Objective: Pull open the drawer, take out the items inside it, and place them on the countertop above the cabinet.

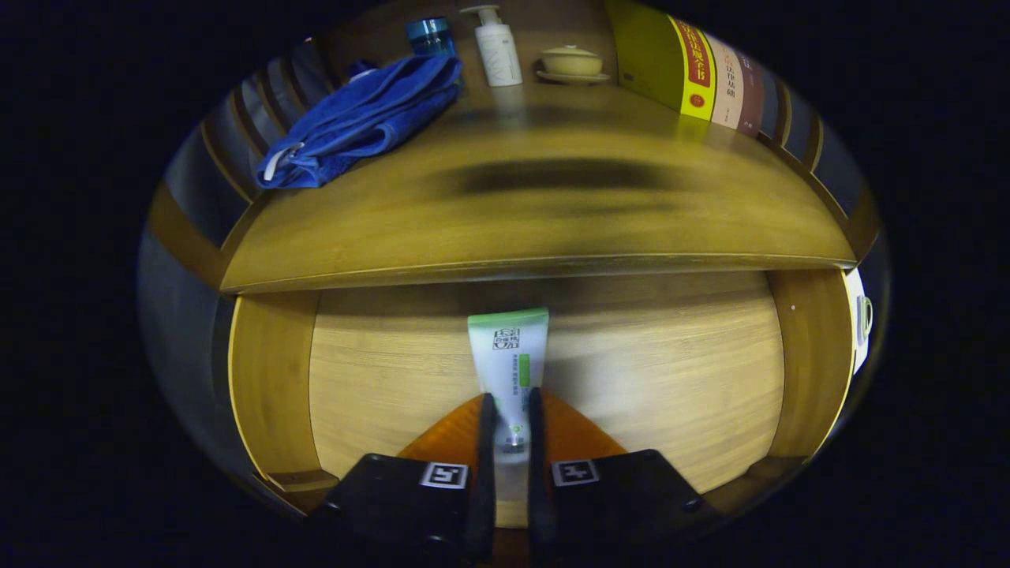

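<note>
fingers point(511, 418) narrow, clamped on tube point(509, 355) lower end | tube inside open drawer point(272, 379), centre, well apart from both side walls | desk point(536, 213) front edge overhangs tube top | towel point(367, 118), bottle point(497, 47), books point(694, 67) at desk back.

- Tube point(509, 355): cap end sits between the fingers point(484, 442); contact of both pads cannot be confirmed.
- Tabletop point(536, 213): surface smeared by blur.
- Books point(694, 67): upper parts cut off.
- White object point(858, 323) beside the drawer point(379, 379): partly hidden, unidentifiable.
</note>
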Demonstrator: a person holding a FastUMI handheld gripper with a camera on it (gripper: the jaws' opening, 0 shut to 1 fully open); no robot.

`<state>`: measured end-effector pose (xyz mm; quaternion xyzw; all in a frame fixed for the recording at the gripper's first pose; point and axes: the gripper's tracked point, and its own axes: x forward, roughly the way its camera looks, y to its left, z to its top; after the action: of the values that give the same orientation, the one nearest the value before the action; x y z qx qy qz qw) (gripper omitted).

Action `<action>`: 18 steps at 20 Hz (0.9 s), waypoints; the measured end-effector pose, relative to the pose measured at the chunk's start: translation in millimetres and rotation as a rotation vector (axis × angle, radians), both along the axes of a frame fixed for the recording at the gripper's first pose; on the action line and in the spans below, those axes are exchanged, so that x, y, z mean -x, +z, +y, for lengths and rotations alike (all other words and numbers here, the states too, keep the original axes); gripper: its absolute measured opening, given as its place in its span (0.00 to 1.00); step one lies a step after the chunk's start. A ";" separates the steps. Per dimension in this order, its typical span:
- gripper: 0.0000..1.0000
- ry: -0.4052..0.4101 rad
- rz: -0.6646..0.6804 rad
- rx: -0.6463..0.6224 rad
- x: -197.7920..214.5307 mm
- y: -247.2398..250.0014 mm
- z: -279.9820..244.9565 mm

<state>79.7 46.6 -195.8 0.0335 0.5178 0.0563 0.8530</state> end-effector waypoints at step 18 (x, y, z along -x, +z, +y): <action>0.24 0.012 -0.149 -0.056 11.2 100.1 -21.6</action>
<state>68.4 25.0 -95.8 0.0499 0.4513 0.0781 0.8876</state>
